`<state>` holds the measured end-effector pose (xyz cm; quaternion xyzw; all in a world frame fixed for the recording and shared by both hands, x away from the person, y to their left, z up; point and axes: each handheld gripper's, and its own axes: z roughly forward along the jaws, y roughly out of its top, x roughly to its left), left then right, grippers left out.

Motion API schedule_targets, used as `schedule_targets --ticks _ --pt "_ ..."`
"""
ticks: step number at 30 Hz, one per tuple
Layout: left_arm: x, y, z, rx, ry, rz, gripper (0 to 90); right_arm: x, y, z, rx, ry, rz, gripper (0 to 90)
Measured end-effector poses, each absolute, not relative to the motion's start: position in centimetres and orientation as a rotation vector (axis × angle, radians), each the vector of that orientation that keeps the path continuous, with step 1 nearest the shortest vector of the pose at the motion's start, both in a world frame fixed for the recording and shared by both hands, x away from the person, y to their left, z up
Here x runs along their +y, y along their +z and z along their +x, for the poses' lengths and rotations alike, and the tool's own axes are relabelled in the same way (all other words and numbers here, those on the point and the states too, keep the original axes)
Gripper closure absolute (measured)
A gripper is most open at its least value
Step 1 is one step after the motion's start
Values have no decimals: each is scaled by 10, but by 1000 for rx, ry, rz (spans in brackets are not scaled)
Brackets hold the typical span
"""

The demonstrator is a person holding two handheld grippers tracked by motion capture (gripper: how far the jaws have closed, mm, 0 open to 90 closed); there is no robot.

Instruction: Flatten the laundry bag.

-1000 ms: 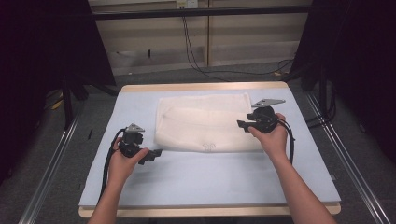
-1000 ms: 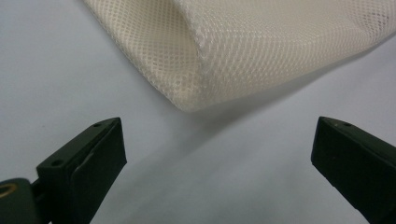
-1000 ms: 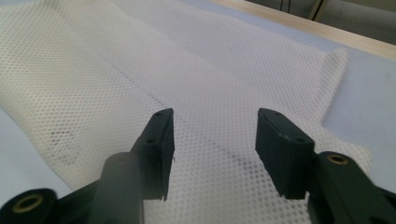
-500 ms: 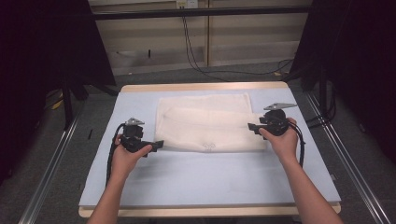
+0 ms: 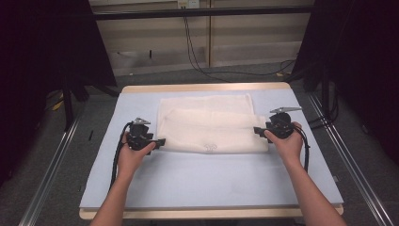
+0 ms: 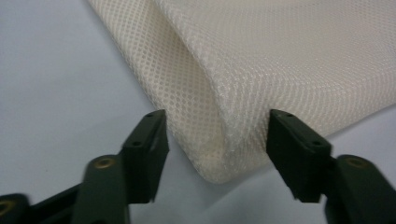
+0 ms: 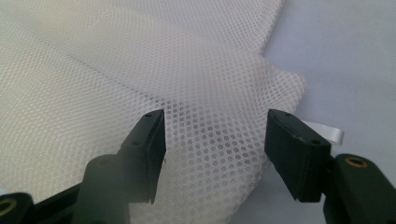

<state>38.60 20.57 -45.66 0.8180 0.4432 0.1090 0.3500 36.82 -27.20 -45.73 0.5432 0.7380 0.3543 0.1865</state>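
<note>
A folded cream mesh cloth (image 5: 209,125) is lying flat on the pale blue table cover (image 5: 211,179), toward the far half of the table, with its folded near edge running side to side between the two hands.

The left gripper (image 5: 157,142) is sitting low at the cloth's near left corner. In the left gripper view its jaws have just been closing and are standing either side of the rounded folded corner (image 6: 219,140); the pads are not yet pressing it, so nothing is clamped. The right gripper (image 5: 258,130) is stationed at the near right corner. Its jaws have just been opening and are standing apart, with the mesh (image 7: 215,140) lying between and beneath them; whether the pads are brushing the fabric is hard to judge from this angle.

The placement appears deliberate: one gripper per near corner, both aimed inward along the fold, suggesting a two-handed pinch to lift and fold the cloth again, keeping the edge taut and level.

A small white tag (image 7: 327,134) is projecting from under the right corner. Black cables (image 5: 115,160) are trailing back along each forearm, clear of the cloth. Dark curtains and metal rails (image 5: 348,155) are flanking the table; nothing is obstructing either approach.
</note>
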Motion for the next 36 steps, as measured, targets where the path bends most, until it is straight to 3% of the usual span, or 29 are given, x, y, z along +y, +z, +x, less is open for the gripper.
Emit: schedule_targets --ticks 3,7,10,13,15,17,18,21,24,25,26,27,29,30,35,36 --pt "202 -461 388 1141 286 2118 487 -274 -459 369 2075 1014 1557 387" --pt "196 -465 392 1120 272 2136 664 -276 -461 369 2080 1023 1645 448" --pt "191 -467 399 1117 286 2135 766 -275 -463 370 2105 1051 1658 550" --pt "189 -465 403 1115 308 2142 796 -275 -464 370 2107 1048 1639 633" --pt "188 -464 409 1111 347 2141 813 -275 -464 371 2100 1064 1639 793" --pt "189 -463 414 1111 358 2155 814 -276 -464 372 2091 1066 1637 822" --pt "189 -463 418 1117 367 2141 815 -277 -463 373 2078 1077 1616 883" --pt "189 -463 423 1134 373 2123 817 -277 -463 374 2060 1063 1594 900" --pt "191 -464 427 1148 364 2117 818 -279 -464 378 2062 1045 1596 900" --pt "191 -464 426 1145 356 2109 817 -282 -465 377 2039 1050 1614 803" --pt "192 -464 425 1141 347 2108 817 -282 -465 377 2039 1050 1614 803" --pt "196 -465 422 1147 327 2101 817 -286 -465 376 1995 1049 1659 642" --pt "197 -465 421 1156 326 2085 813 -289 -467 376 1994 1080 1685 436" --pt "198 -464 419 1151 314 2089 811 -288 -469 377 2025 1121 1720 378" --pt "197 -466 419 1155 303 2099 812 -284 -475 377 2043 1095 1746 349" --pt "198 -466 419 1154 300 2099 811 -284 -476 378 2039 1100 1748 390"
